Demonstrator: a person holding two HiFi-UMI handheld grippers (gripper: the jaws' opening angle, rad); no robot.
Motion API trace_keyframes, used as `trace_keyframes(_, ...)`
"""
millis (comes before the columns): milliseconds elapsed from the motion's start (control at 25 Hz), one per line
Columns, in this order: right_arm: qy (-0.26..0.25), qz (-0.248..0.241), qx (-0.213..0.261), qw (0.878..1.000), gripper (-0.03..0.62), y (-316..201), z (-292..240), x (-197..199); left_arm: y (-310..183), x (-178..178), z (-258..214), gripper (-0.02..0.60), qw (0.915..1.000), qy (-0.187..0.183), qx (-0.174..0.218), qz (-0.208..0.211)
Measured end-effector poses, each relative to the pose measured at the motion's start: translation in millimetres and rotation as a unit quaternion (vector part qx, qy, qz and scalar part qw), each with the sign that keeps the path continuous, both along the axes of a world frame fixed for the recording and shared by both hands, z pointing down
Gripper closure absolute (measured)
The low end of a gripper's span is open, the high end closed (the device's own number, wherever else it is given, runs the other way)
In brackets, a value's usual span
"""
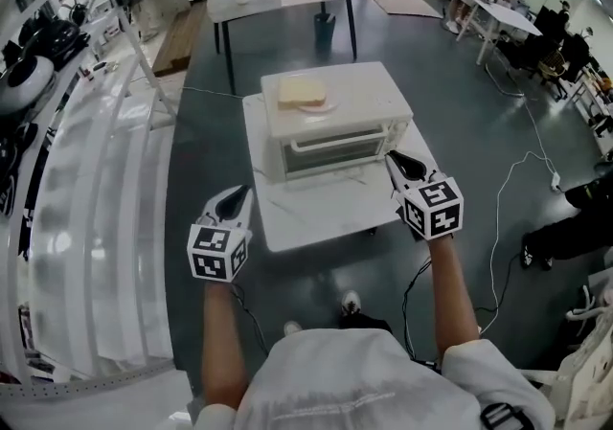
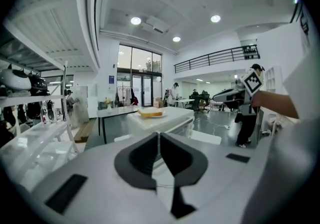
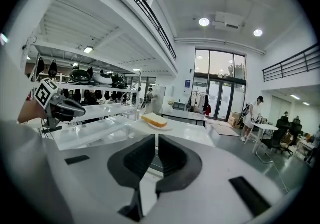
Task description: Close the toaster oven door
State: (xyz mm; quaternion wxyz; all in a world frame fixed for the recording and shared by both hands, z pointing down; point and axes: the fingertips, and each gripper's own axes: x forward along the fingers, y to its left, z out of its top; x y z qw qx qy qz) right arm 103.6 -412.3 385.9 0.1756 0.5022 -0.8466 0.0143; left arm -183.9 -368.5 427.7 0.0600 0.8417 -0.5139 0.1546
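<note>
The small white worktop (image 1: 321, 215) in front of me stands on the dark grey floor (image 1: 206, 256). The toaster oven (image 1: 337, 120) sits directly on its far half, front facing me, with the worktop's white surface showing on my side of it.

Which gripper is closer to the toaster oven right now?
Right. The right gripper sits by the front right corner of the toaster oven; the left gripper hangs farther back, off its front left.
</note>
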Motion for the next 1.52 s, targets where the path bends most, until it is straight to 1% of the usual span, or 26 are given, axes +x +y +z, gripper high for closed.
trace_keyframes(80, -0.001, 0.001, 0.009, 1.0, 0.571, 18, -8, -8, 6, -1, -10, 0.558, 0.9998, -0.007, 0.015, 0.012)
trace_keyframes(280, -0.003, -0.005, 0.029, 1.0, 0.579, 61, -30, -31, 27, 3, -36, 0.563, 0.9976, -0.016, 0.052, 0.042)
trace_keyframes(520, -0.006, -0.005, 0.052, 0.999, 0.579, 107, -47, -47, 58, 15, -56, 0.563, 0.9937, -0.014, 0.08, 0.077)
trace_keyframes(720, 0.003, -0.006, 0.068, 0.998, 0.579, 131, -61, -60, 78, 13, -77, 0.563, 0.9903, -0.01, 0.104, 0.091)
trace_keyframes(1000, 0.006, -0.025, 0.081, 0.996, 0.579, 151, -71, -75, 102, 17, -86, 0.563, 0.9865, -0.026, 0.122, 0.107)
trace_keyframes(1200, 0.009, -0.037, 0.082, 0.996, 0.579, 158, -73, -83, 109, 15, -85, 0.563, 0.9874, -0.024, 0.118, 0.103)
trace_keyframes(1520, 0.007, -0.04, 0.076, 0.996, 0.579, 160, -67, -89, 111, 5, -81, 0.563, 0.9892, -0.019, 0.113, 0.091)
